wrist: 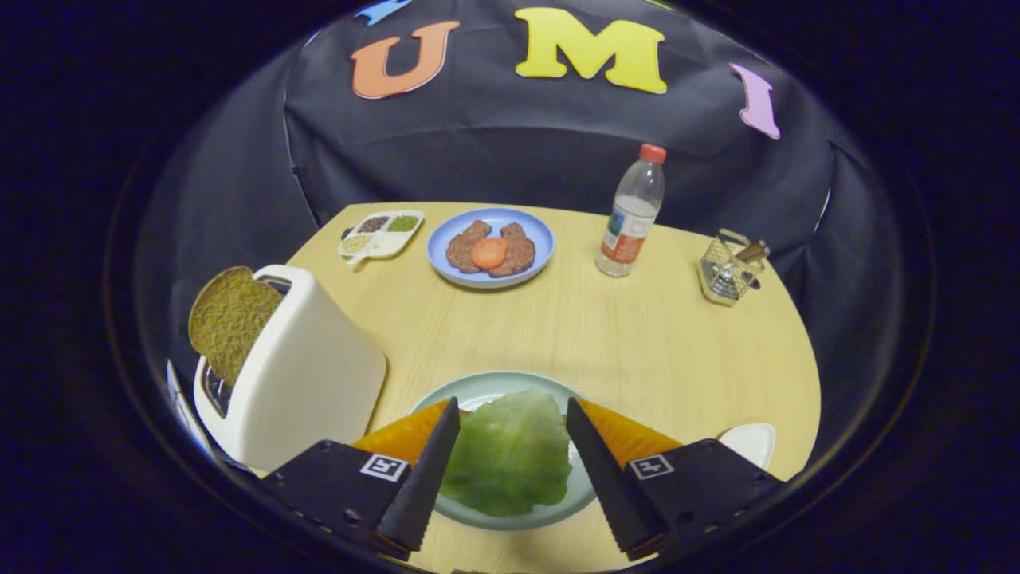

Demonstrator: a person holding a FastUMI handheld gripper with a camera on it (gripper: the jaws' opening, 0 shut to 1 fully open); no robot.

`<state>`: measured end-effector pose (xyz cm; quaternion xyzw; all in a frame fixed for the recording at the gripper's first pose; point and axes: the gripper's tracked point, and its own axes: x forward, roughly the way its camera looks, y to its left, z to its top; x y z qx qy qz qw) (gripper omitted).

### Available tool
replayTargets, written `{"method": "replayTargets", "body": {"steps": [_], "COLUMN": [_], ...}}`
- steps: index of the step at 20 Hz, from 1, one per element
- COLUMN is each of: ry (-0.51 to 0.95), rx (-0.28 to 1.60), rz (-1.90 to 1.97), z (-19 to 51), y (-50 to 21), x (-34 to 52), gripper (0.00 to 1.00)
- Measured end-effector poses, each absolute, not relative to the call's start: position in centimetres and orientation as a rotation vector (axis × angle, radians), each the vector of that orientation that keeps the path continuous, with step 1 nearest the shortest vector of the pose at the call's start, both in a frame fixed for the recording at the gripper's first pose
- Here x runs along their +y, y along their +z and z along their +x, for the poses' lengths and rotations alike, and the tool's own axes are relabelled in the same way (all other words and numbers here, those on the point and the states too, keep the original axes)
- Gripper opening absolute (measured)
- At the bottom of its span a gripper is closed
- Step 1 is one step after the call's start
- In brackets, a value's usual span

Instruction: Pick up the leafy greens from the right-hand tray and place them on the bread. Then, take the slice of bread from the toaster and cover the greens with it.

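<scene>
The black 2-finger gripper [510, 462] stands wide open and holds nothing; its fingers [422, 478] flank the pale green crinkled lettuce leaf [510, 458] without touching it. The leaf lies between them on a round pale green plate [478, 391], covering whatever is under it; whether bread sits beneath cannot be told. Ahead and left of the fingers stands a white plastic toaster [307, 367] with 1 brown slice of bread [229, 319] sticking up from its slot. Just right of the right finger is the edge of a white tray [751, 442]. Far beyond the fingers, on the light wooden table [637, 343], sit a blue plate with 2 brown patties and a tomato slice [490, 247] and a clear plastic bottle with a red cap [631, 215].
</scene>
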<state>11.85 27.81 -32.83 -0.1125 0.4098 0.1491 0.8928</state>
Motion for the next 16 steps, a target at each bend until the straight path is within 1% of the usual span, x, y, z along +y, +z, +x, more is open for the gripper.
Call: {"method": "replayTargets", "body": {"steps": [1, 3, 8, 12, 16], "ry": [0.315, 0.333, 0.373, 0.483, 0.522], "rx": [0.822, 0.747, 0.579, 0.499, 0.445], "rz": [-0.243, -0.253, -0.199, -0.19, -0.166], "z": [11.4, 10.4, 7.1, 3.9, 2.2], "y": [-31.7, -29.2, -23.6, -20.3, -18.4], "x": [28.2, 29.5, 34.5, 39.6, 43.0], "gripper": [0.9, 0.93, 0.96, 0.95, 0.96]}}
